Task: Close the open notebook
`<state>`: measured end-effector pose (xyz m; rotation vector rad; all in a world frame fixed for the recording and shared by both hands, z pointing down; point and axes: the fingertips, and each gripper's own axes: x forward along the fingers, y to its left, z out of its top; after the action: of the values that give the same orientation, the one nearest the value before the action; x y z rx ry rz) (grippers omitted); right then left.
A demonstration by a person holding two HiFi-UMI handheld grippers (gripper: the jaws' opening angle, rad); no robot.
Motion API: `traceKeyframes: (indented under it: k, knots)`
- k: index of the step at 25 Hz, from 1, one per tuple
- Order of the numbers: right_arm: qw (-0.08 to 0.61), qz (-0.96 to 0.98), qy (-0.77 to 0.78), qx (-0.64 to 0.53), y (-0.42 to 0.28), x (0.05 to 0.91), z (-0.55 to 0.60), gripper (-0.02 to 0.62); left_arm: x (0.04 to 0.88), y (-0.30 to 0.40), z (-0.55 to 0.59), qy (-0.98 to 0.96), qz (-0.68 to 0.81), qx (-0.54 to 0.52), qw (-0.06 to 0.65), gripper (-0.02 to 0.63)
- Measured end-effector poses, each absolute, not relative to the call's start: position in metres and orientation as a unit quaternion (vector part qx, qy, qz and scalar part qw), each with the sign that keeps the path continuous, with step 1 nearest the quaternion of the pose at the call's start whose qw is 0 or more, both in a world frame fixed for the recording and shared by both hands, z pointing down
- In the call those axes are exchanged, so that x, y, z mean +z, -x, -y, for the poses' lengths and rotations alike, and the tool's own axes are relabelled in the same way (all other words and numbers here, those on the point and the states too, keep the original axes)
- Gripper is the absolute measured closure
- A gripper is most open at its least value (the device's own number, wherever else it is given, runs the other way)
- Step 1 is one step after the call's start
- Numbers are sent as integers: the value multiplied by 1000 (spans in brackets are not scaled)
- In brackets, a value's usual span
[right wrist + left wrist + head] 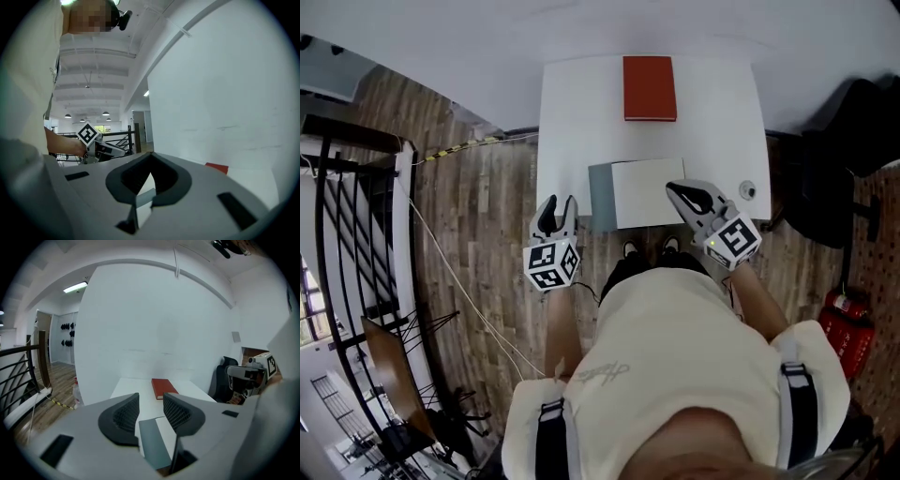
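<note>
Your left hand-held gripper (pixel 560 202) hung just off the bench's (pixel 712 112) near-left corner, jaws part open on nothing. Your right hand-held gripper (pixel 678 191), pinched together and empty, sat at the notebook's (pixel 642 192) right edge. The notebook lay along the near edge, with open bench between it and the red book (pixel 650 88).

red book (pixel 650 88) lies closed at the white table's (pixel 572 122) far edge.

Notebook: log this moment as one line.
notebook open | left gripper open, empty, beside it | right gripper shut at its right edge | red book far end
</note>
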<state>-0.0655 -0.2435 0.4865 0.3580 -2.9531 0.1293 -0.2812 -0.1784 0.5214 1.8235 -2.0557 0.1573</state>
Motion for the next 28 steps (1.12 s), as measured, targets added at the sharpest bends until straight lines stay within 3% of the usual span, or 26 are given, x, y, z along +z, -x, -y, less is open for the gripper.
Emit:
traceKeyframes:
  k: [8,17,28]
  knots:
    - [88,989,-118,29,98,496,220,588,588,297,174,-658,686,-22,310,433]
    - [80,992,-101,15,140,492,193,588,688,292,135,-636,641,-12,429,433]
    - [123,989,-82,11,154,503,177,588,775,266,126,-579,547,-135,589,433]
